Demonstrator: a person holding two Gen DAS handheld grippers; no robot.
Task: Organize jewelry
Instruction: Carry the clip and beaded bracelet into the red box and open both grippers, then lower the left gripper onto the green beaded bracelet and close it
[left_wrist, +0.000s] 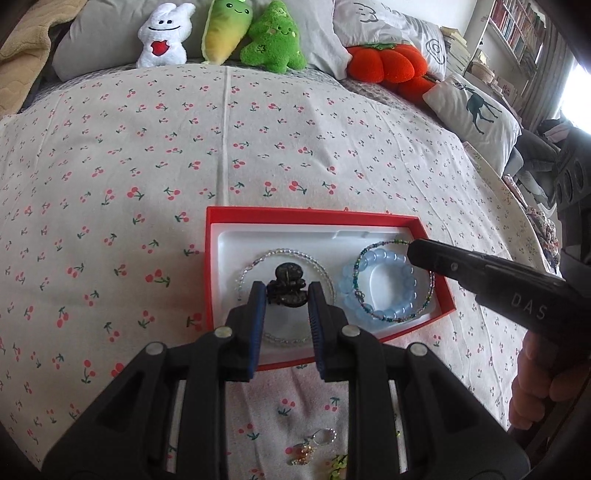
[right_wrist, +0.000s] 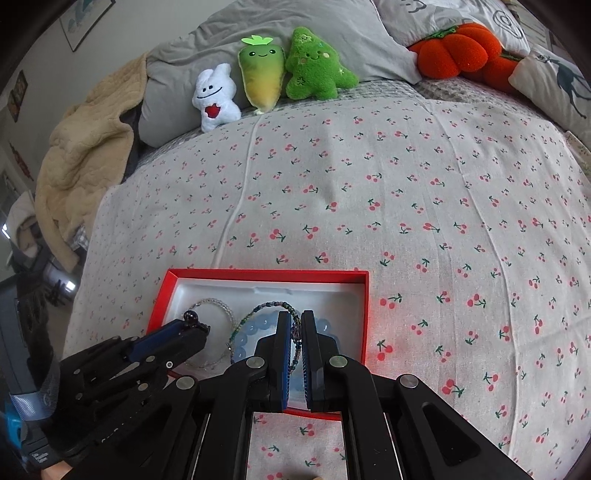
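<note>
A red box (left_wrist: 212, 266) with a white insert lies on the cherry-print bedspread. In it lie a clear bead bracelet (left_wrist: 325, 273), a pale blue bead bracelet (left_wrist: 406, 280) and a thin green-blue bead bracelet (left_wrist: 373, 247). My left gripper (left_wrist: 286, 291) holds a dark hair claw clip (left_wrist: 286, 284) between its fingertips over the clear bracelet. My right gripper (right_wrist: 295, 325) is over the box's right part, its jaws nearly closed on the thin green-blue bracelet (right_wrist: 295, 332). The blue bracelet (right_wrist: 258, 328) lies under it. The right gripper's finger (left_wrist: 461, 266) also shows in the left wrist view.
Loose earrings and small trinkets (left_wrist: 314, 446) lie on the bedspread in front of the box. Plush toys (left_wrist: 273, 37), grey pillows (right_wrist: 295, 29) and an orange pumpkin cushion (left_wrist: 388, 62) line the far edge. A beige blanket (right_wrist: 81, 155) is piled at the far left.
</note>
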